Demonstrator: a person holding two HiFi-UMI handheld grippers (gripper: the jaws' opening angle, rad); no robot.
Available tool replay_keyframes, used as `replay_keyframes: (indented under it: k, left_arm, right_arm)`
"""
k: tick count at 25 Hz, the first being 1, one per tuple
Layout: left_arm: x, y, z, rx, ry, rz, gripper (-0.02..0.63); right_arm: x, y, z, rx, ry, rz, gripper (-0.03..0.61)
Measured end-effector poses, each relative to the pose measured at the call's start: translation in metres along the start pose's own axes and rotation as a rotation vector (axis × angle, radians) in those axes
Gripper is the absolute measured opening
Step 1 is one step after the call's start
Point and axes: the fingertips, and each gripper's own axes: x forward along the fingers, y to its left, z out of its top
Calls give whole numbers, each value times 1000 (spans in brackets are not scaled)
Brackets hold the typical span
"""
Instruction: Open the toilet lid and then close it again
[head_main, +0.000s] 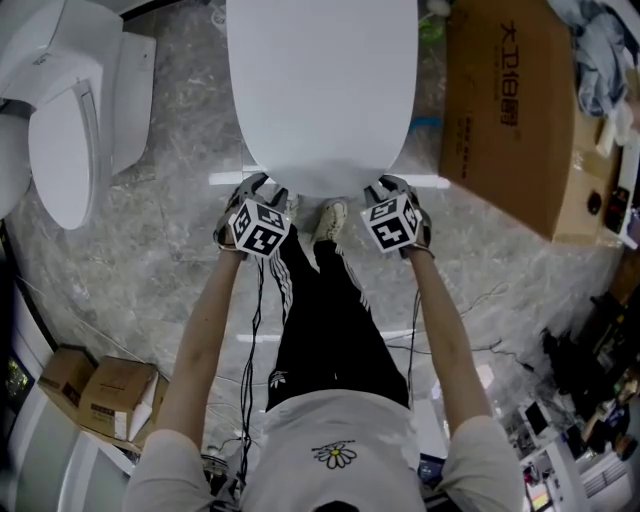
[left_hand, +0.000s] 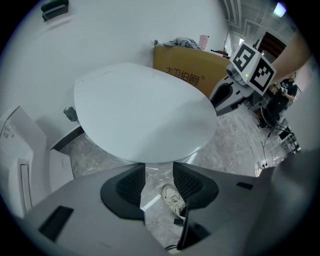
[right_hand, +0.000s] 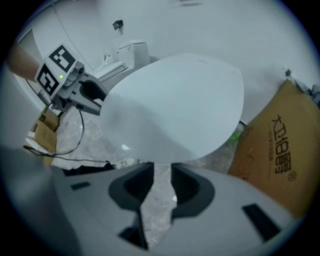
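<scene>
The closed white toilet lid (head_main: 320, 90) lay flat directly ahead of you, its long axis running straight away from you. Your left claw (left_hand: 159, 169) and right claw (right_hand: 161, 167) both pointed steeply down at its near rim, one toward each side and about equally near. Each claw stood partly open and empty, the right one narrower. The rim sat just beyond the tips, not between them. Lifting would probably mean catching that rim from underneath.

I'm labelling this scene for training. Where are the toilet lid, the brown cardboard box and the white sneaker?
toilet lid (head_main: 320, 90): head view, middle of its white top surface.
cardboard box (head_main: 510, 110): head view, its printed brown face.
sneaker (left_hand: 171, 197): left gripper view, the laced upper.
</scene>
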Motion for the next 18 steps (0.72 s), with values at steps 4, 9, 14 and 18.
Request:
replay_keyframes:
  k: [4,9,14,18]
  left_arm:
    - [-5,9,0,-36,1,24,195]
    - [-45,31,9,-150,-32,64,194]
    - [-118,59,82,-179,-212,126,174]
    - [-213,70,170,-196,-426,193,116]
  right_arm:
    - [-7,-2,1,28,-5,-9,124]
    - [-43,-11,7,114,-42,-59,117]
    - [-125,-47,66,176,-234,-216,51]
    - [-234,-76,130,204,-451,-344,41]
